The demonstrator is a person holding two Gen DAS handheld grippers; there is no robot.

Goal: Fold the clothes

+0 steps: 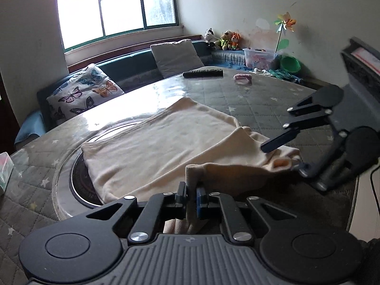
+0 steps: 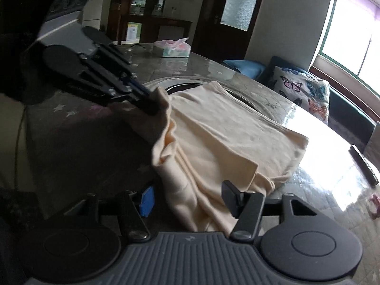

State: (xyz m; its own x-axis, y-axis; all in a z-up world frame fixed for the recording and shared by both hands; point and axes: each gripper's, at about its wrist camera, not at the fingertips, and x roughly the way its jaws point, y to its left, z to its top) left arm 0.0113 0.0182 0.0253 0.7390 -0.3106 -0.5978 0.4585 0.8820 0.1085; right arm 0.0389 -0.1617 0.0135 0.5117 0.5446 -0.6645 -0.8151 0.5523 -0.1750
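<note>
The left claw (image 1: 192,196) is pinched tight on a raised corner of the cream garment (image 1: 163,147), lifting that fold clear of the table (image 1: 256,99) near its front edge. The right claw (image 2: 188,200) stands about half open; a bunched edge of the same garment lies between its two fingers, and neither pad (image 2: 147,198) visibly presses on the cloth. The rest of the garment lies flat, spread across the middle of the table and partly covering a round dark inset (image 1: 79,180) ringed with metal, which bulges out from under the cloth on the left side. The table wears a grey quilted cover with small stars under a glossy clear sheet that glares brightly toward the window (image 1: 116,7). Toward the far edge lie a black remote control (image 1: 203,73) and, just beside it, a small pink item (image 1: 242,78), both well apart from the garment. At the left edge sits a tissue box (image 2: 172,48). Beyond the far edge a bench holds a butterfly-print cushion (image 1: 83,90) and a plain grey cushion (image 1: 175,57); in the far corner stand plush toys (image 1: 222,39), a clear plastic bin (image 1: 260,57), a green bowl (image 1: 290,63) and a paper pinwheel (image 1: 285,23).
</note>
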